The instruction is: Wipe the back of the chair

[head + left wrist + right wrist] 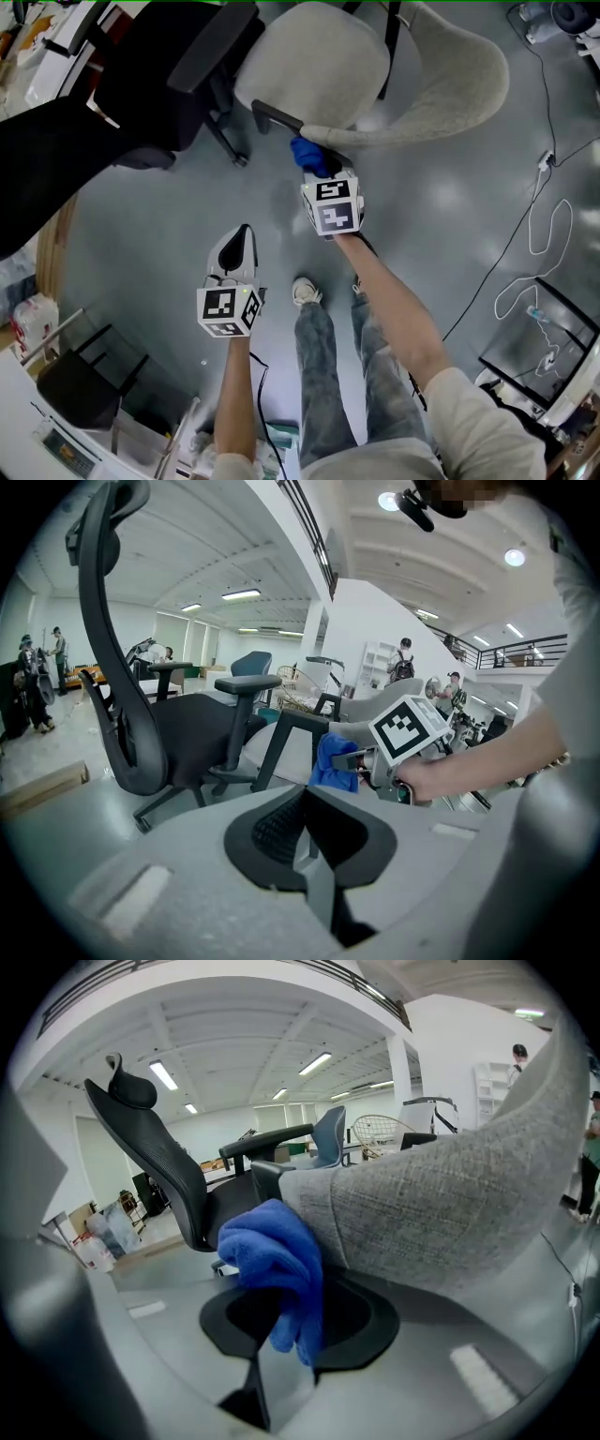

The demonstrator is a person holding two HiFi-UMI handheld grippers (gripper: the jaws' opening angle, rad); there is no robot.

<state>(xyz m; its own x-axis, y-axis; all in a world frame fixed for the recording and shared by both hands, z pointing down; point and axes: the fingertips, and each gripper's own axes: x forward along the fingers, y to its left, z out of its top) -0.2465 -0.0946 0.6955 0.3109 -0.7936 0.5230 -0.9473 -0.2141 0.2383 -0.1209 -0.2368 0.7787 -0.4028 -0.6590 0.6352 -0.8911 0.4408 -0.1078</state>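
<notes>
- Head view, far left: a black office chair [159, 75] stands on the grey floor [159, 216], with its mesh back and headrest rising tall in the left gripper view.
- Left gripper [244, 230] hangs low over bare floor, well apart from both chairs. Its own view shows the two jaws closed together with nothing between them.
- Just right of it are the person's jeans-clad legs [323, 375] and one pale shoe [305, 292].
- Centre top: the grey fabric chair [319, 66], whose curved back [450, 103] sweeps round to the right behind the seat.
- A black armrest [277, 117] juts out at the near end of that back.
- Blue cloth [307, 153] is bunched at that same spot, just beside the armrest.
- Right gripper [319, 173] has its jaws clamped on the cloth, with folds spilling over and down between them in the right gripper view.
- That view puts the cloth against the edge of the grey woven back. It seems to be touching the fabric, though the bunched folds cover the exact contact.
- Far right: a thin white cable [548, 225] loops across the floor, well apart from the chair.
</notes>
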